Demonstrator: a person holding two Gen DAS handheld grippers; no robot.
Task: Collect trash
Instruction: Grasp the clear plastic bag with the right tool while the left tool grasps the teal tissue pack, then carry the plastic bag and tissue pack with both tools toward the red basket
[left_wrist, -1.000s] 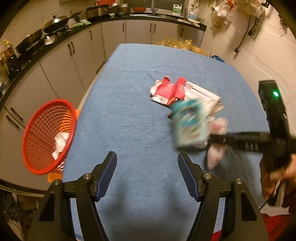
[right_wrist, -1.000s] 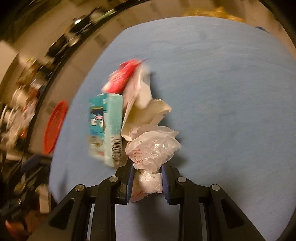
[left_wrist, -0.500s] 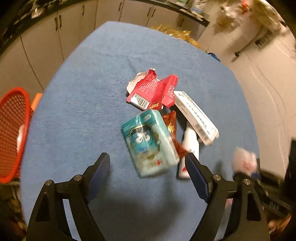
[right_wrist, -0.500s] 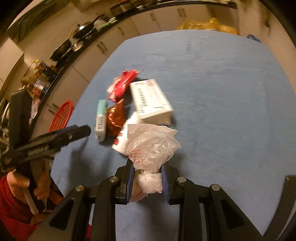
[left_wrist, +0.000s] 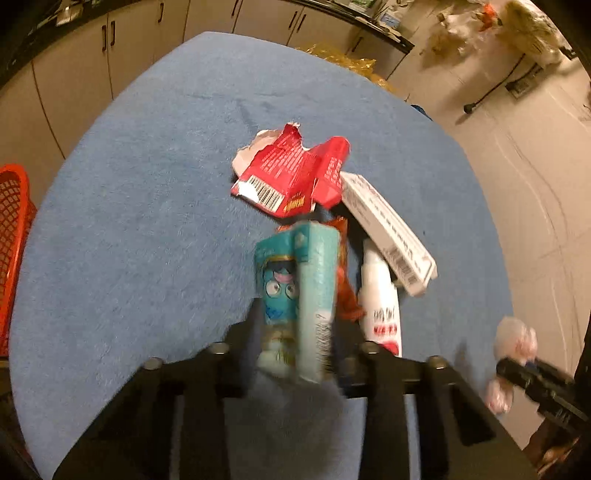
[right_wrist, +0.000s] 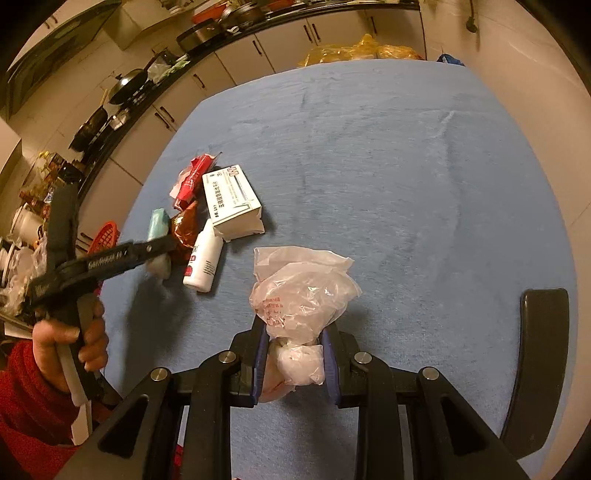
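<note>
Left wrist view: my left jaws have just been closing, with the teal carton (left_wrist: 295, 295) between them. The picture is blurred there, but the carton stands upright in my left gripper (left_wrist: 295, 354) with both fingers against its sides, so I report it grasped. Just right of these jaws lie an orange wrapper (left_wrist: 345, 291) and a white bottle (left_wrist: 380, 299) on the blue desk (left_wrist: 140, 229). Ahead of the jaws is a torn red box (left_wrist: 291, 177), flattened, and to its right a white box (left_wrist: 388, 229) whose near end rests over the bottle's top. A red basket (left_wrist: 13, 236) shows at the far left, beyond the desk edge.

Right wrist view: my right gripper (right_wrist: 293, 354) is clenched on a crumpled plastic bag (right_wrist: 299, 295); the knotted lower part sits between the jaws and the rest bulges ahead of them, clear of the desk. The remaining trash pile lies ahead and to the left of these jaws, well apart from them. A hand (right_wrist: 70, 339) in a red sleeve (right_wrist: 29, 406) holds the left tool at the pile. A dark chair back (right_wrist: 539, 362) stands to the right of the jaws, at the desk's near edge.
</note>
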